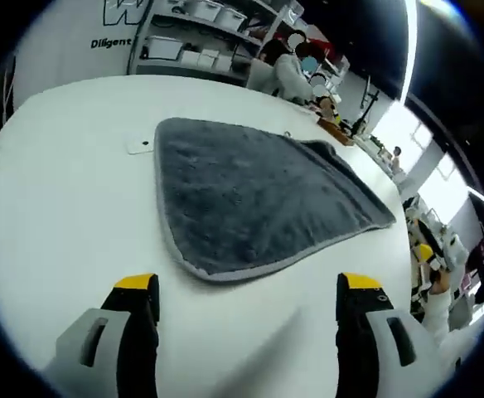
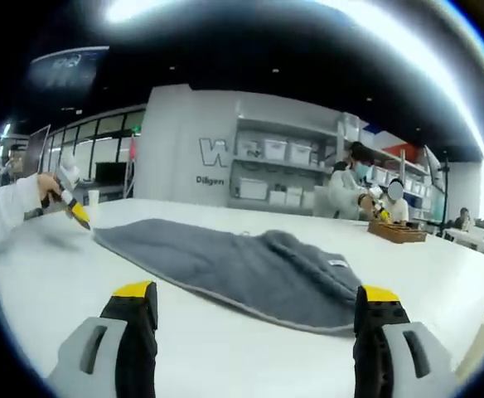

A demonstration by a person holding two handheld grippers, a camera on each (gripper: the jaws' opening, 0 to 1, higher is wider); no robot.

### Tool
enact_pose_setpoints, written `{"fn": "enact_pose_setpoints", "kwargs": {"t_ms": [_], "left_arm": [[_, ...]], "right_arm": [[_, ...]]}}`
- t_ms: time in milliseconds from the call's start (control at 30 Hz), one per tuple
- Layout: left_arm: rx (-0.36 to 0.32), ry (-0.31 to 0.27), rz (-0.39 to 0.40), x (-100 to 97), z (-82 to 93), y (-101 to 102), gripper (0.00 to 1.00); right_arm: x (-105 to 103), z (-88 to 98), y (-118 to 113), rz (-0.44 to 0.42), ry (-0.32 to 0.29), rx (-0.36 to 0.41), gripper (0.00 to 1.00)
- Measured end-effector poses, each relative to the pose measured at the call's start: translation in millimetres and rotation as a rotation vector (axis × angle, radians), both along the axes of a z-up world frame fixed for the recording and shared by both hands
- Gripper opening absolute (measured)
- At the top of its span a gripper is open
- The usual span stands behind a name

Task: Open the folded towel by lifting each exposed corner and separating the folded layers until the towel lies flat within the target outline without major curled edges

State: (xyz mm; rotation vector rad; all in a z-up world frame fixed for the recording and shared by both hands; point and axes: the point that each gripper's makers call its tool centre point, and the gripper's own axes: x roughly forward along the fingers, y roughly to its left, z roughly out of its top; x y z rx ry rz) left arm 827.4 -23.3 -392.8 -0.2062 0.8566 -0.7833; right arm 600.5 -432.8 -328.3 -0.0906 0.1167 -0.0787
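Both tongs, left (image 1: 248, 305) and right (image 2: 255, 315), hung apart and empty just short of the towel (image 1: 250, 195), left nearer its corner.

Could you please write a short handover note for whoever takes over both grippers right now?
Left gripper: open, holding nothing, jaws short of the near hem.
Right gripper: open, holding nothing, low over the table.
Towel: grey, on the white table, mostly spread; one side is bunched into a folded hump.
Done: most of the towel lies flat.
Left: lift the bunched corner, separate the layers and smooth the edges. I can't make out a target outline.
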Motion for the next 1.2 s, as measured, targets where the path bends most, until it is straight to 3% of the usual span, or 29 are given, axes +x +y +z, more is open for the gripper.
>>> {"fn": "enact_pose_setpoints", "kwargs": {"t_ms": [133, 233, 400, 667, 833, 1200], "left_arm": [[-0.102, 0.034, 0.040, 11.3, 2.4, -5.8, 0.73], [-0.078, 0.026, 0.062, 20.9, -5.8, -2.8, 0.61], [-0.101, 0.044, 0.131, 33.1, -13.7, 3.1, 0.34], [-0.084, 0.041, 0.168, 36.8, -22.6, 5.9, 0.13], [-0.044, 0.012, 0.161, 39.2, -22.9, 8.6, 0.07], [0.005, -0.019, 0.155, 33.4, -23.6, 28.5, 0.03]], "right_arm": [[0.4, 1.2, -0.4, -0.003, 0.000, -0.004, 0.99], [-1.0, 1.7, -0.5, -0.006, -0.002, 0.002, 0.99], [-4.0, -1.8, -4.1, -0.019, 0.007, 0.006, 0.98], [-6.6, -2.0, -7.3, -0.026, 0.008, 0.019, 0.97], [-5.2, -4.2, -8.1, -0.027, 0.013, 0.021, 0.96], [-9.0, -6.6, -9.3, -0.034, 0.026, 0.023, 0.95]]}}
